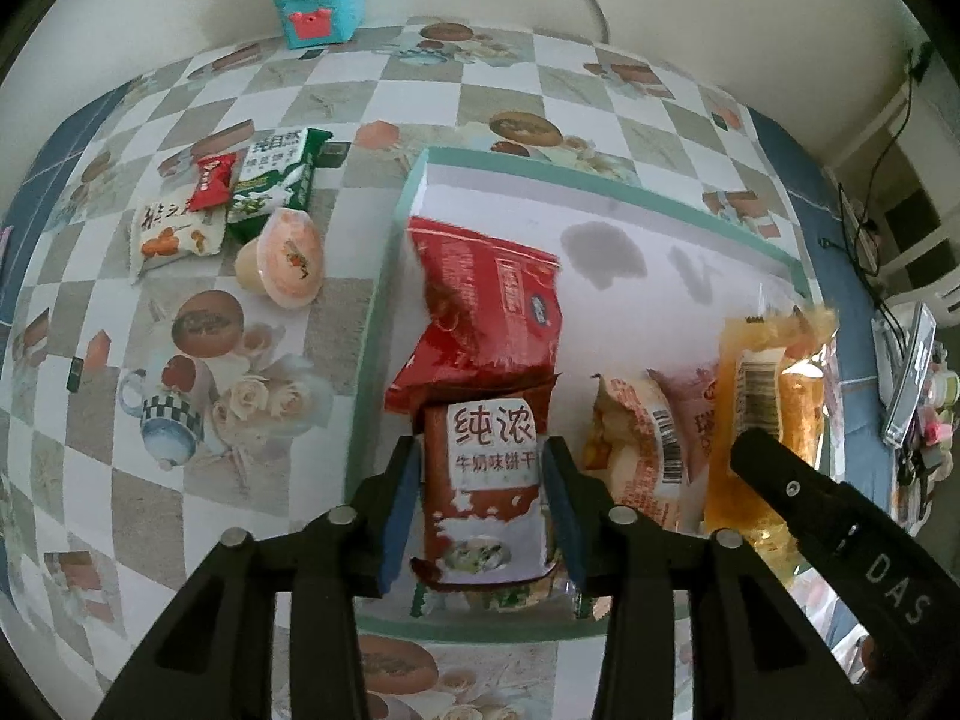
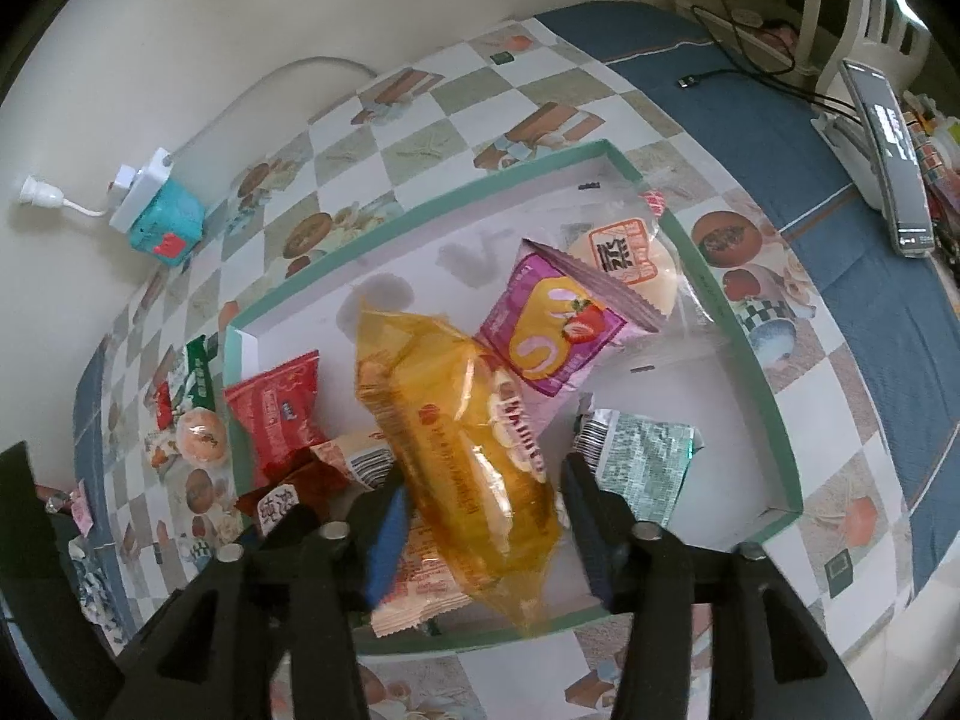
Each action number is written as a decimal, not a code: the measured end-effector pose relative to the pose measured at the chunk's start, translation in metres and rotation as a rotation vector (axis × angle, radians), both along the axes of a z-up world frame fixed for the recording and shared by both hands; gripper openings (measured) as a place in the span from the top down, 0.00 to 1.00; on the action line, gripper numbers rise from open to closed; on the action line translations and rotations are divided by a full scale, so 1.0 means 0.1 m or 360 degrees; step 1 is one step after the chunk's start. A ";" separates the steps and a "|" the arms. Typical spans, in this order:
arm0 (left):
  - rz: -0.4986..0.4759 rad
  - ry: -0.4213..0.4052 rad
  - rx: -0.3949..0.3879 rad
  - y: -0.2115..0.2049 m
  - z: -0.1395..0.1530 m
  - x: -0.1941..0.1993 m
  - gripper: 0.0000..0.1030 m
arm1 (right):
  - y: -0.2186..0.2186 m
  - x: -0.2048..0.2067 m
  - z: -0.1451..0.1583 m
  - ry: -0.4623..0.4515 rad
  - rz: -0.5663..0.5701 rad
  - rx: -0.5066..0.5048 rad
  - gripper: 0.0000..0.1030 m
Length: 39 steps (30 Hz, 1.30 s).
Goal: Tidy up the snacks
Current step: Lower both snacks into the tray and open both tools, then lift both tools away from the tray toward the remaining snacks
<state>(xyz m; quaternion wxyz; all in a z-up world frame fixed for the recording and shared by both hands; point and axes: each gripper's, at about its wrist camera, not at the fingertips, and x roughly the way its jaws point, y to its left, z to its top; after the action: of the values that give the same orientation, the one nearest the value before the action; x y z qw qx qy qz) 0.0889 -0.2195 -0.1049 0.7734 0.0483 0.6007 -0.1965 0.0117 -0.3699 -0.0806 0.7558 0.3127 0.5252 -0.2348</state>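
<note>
Checkered tablecloth [image 1: 288,360] | left hand-held gripper [image 1: 483,468] slack around biscuit packet [image 1: 486,498] | right hand-held gripper [image 2: 483,516] slack around yellow packet [image 2: 456,438]

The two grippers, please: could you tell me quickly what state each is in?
Left gripper: open, straddling the milk biscuit packet.
Right gripper: open, straddling the yellow snack bag.
</note>
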 end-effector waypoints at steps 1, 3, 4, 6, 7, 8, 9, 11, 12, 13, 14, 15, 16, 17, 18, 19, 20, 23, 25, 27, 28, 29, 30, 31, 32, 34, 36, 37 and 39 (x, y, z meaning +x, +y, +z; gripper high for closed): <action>0.0006 -0.0005 -0.0005 0.01 0.01 0.00 0.48 | 0.00 0.00 0.01 -0.0002 0.0000 -0.0003 0.40; 0.0017 -0.0013 -0.0013 0.04 0.04 0.02 0.47 | -0.01 0.00 0.04 -0.0007 0.0004 -0.0016 0.40; 0.0023 -0.0016 -0.0018 0.06 0.06 0.02 0.47 | 0.00 -0.01 0.06 -0.0014 0.0007 -0.0024 0.38; 0.0034 -0.0021 -0.0034 0.09 0.10 0.03 0.45 | 0.00 -0.01 0.10 -0.0026 0.0010 -0.0035 0.36; 0.0037 -0.0023 -0.0040 0.09 0.12 0.04 0.44 | 0.01 -0.01 0.12 -0.0030 0.0012 -0.0040 0.36; 0.0045 -0.0026 -0.0047 0.11 0.14 0.05 0.41 | 0.01 -0.01 0.15 -0.0036 0.0014 -0.0049 0.35; 0.0053 -0.0031 -0.0054 0.12 0.16 0.06 0.38 | 0.01 -0.02 0.17 -0.0042 0.0014 -0.0057 0.35; 0.0080 -0.0049 -0.0056 0.17 0.21 0.08 0.38 | 0.00 -0.03 0.21 -0.0054 0.0010 -0.0068 0.34; 0.0095 -0.0056 -0.0052 0.19 0.23 0.09 0.38 | -0.01 -0.04 0.24 -0.0062 0.0003 -0.0077 0.33; 0.0117 -0.0067 -0.0042 0.23 0.25 0.10 0.37 | -0.01 -0.04 0.25 -0.0064 -0.0002 -0.0083 0.33; 0.0142 -0.0082 -0.0025 0.26 0.27 0.11 0.32 | -0.02 -0.05 0.26 -0.0065 -0.0007 -0.0089 0.32; 0.0178 -0.0103 -0.0002 0.32 0.30 0.13 0.24 | -0.02 -0.06 0.27 -0.0064 -0.0012 -0.0096 0.32; 0.0195 -0.0112 0.0004 0.35 0.31 0.15 0.22 | -0.03 -0.06 0.27 -0.0063 -0.0015 -0.0098 0.30; 0.0223 -0.0118 0.0004 0.40 0.33 0.17 0.22 | -0.03 -0.06 0.27 -0.0059 -0.0018 -0.0100 0.29; 0.0258 -0.0118 0.0002 0.47 0.35 0.20 0.22 | -0.03 -0.06 0.27 -0.0055 -0.0018 -0.0101 0.28; 0.0284 -0.0119 0.0003 0.52 0.35 0.22 0.22 | -0.03 -0.05 0.26 -0.0047 -0.0015 -0.0103 0.28; 0.0309 -0.0120 0.0005 0.57 0.36 0.23 0.22 | -0.02 -0.05 0.25 -0.0040 -0.0011 -0.0106 0.27; 0.0393 -0.0116 0.0042 0.73 0.35 0.29 0.16 | 0.05 0.00 0.24 -0.0022 0.0022 -0.0124 0.24; 0.0447 -0.0116 0.0069 0.83 0.34 0.33 0.15 | 0.10 0.04 0.25 -0.0017 0.0047 -0.0143 0.18; 0.0511 -0.0106 0.0099 0.95 0.31 0.38 0.15 | 0.16 0.07 0.25 -0.0015 0.0081 -0.0164 0.17; 0.0540 -0.0097 0.0110 1.00 0.29 0.40 0.14 | 0.19 0.09 0.26 -0.0015 0.0096 -0.0174 0.16; 0.0564 -0.0086 0.0119 1.04 0.27 0.42 0.14 | 0.23 0.11 0.26 -0.0015 0.0113 -0.0189 0.14; 0.0586 -0.0072 0.0126 1.09 0.25 0.43 0.14 | 0.25 0.12 0.27 -0.0014 0.0123 -0.0198 0.09; 0.0609 -0.0048 0.0127 1.14 0.22 0.45 0.13 | 0.28 0.14 0.27 -0.0013 0.0136 -0.0210 0.03; 0.0629 -0.0023 0.0121 1.18 0.19 0.47 0.13 | 0.31 0.16 0.28 -0.0013 0.0148 -0.0223 0.02; 0.0666 0.0012 0.0112 1.26 0.14 0.50 0.13 | 0.37 0.18 0.29 -0.0013 0.0169 -0.0248 0.00; 0.0697 0.0025 0.0117 1.33 0.12 0.52 0.13 | 0.42 0.21 0.30 -0.0014 0.0190 -0.0262 0.00; 0.0708 0.0025 0.0122 1.36 0.12 0.53 0.13 | 0.44 0.22 0.30 -0.0014 0.0193 -0.0264 0.00; 0.0720 0.0009 0.0128 1.42 0.14 0.56 0.13 | 0.48 0.24 0.28 -0.0010 0.0195 -0.0258 0.00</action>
<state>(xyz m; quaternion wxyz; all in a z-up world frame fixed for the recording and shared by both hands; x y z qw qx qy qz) 0.1446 -0.0775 -0.0908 0.7935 -0.0576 0.6058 0.0059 0.0354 -0.3220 -0.0521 0.7933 0.2187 0.5201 -0.2289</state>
